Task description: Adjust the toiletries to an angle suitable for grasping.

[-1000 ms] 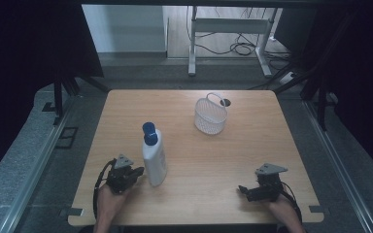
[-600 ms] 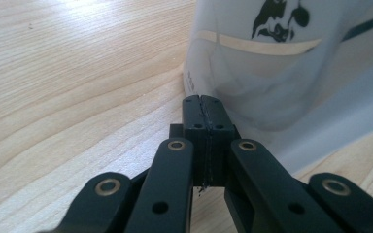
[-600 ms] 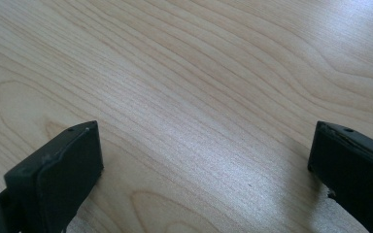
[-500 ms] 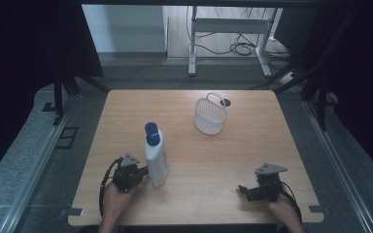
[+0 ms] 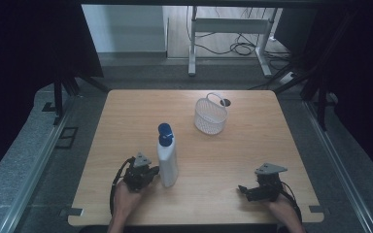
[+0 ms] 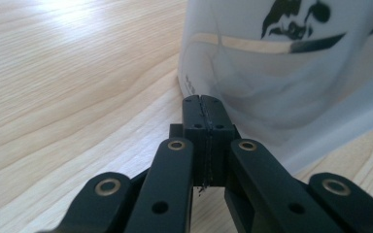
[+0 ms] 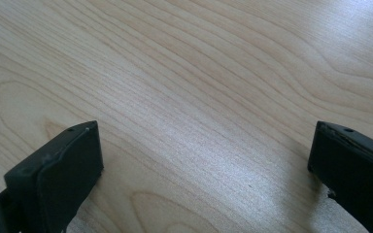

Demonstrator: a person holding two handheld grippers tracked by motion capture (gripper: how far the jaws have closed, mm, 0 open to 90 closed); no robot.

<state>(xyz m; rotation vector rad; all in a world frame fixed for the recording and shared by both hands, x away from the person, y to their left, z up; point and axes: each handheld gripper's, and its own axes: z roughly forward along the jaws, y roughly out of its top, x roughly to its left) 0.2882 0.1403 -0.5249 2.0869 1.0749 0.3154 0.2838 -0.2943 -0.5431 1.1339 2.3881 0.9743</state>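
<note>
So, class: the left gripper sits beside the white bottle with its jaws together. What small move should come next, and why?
Probably open the left gripper before moving in. Its jaws are pressed shut with nothing between them, right at the base of the upright white bottle, so they cannot take it. The right gripper rests open on the table.

The white bottle (image 5: 167,162) with a blue cap (image 5: 164,130) stands upright on the wooden table (image 5: 252,145), in the near left part of it, well apart from the white wire basket (image 5: 210,115) and nearer the person than the basket is. Its body is tall and pale, slightly wider at the base, narrowing to the cap. In the left gripper view the bottle's (image 6: 291,73) lower wall shows a translucent white label with black print and a dark-and-tan stripe across it.
</note>
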